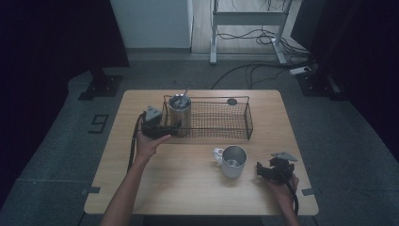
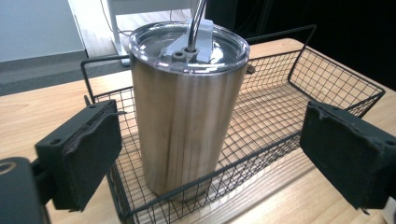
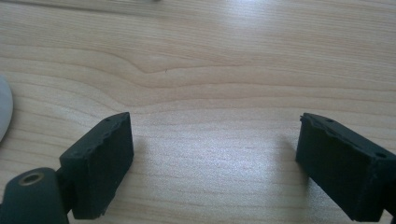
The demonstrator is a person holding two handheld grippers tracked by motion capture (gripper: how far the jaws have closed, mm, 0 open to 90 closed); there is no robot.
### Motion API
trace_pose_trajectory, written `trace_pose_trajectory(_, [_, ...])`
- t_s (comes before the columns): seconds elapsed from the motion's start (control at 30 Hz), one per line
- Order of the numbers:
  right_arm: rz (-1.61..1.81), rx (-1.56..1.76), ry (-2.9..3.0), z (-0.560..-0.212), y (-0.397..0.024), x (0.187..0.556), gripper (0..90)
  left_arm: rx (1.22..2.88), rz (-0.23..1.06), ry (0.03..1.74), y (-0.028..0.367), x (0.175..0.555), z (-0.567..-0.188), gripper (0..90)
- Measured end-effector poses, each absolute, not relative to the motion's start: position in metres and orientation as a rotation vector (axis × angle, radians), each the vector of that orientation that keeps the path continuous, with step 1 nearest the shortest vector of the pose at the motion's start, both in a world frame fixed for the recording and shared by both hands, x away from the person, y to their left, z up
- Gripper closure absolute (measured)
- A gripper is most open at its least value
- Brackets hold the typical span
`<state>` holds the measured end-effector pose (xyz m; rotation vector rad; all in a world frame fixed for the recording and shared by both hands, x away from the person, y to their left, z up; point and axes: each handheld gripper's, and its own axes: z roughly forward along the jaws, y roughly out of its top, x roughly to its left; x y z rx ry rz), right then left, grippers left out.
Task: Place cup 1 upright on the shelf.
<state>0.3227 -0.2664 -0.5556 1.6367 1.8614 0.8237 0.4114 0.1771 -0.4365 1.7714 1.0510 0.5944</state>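
Observation:
A tall steel tumbler (image 1: 179, 113) with a clear lid and a metal straw stands upright in the left end of a black wire basket (image 1: 248, 123). My left gripper (image 1: 171, 128) sits at the basket's front left corner, pointing at the tumbler. In the left gripper view the tumbler (image 2: 187, 116) rises behind the basket's front wire (image 2: 261, 151); my left gripper (image 2: 210, 116) is open, its pads wide of the tumbler on both sides and not touching it. My right gripper (image 1: 263, 170) rests open near the table's front right, with bare wood between the pads (image 3: 212, 126).
A steel mug (image 1: 233, 161) with a white handle stands on the wooden table (image 1: 188, 188), just left of my right gripper; its pale edge (image 3: 3, 107) shows in the right gripper view. A small dark round object (image 1: 232, 101) lies behind the basket. The basket's right part holds nothing.

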Motion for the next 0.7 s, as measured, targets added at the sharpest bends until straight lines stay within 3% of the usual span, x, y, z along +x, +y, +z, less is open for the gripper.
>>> trace_pose_trajectory(0.7, [0.827,1.636,1.864,-0.556,-0.267,0.323,11.0,1.836,0.587,1.084,0.192,0.342,-0.472,11.0])
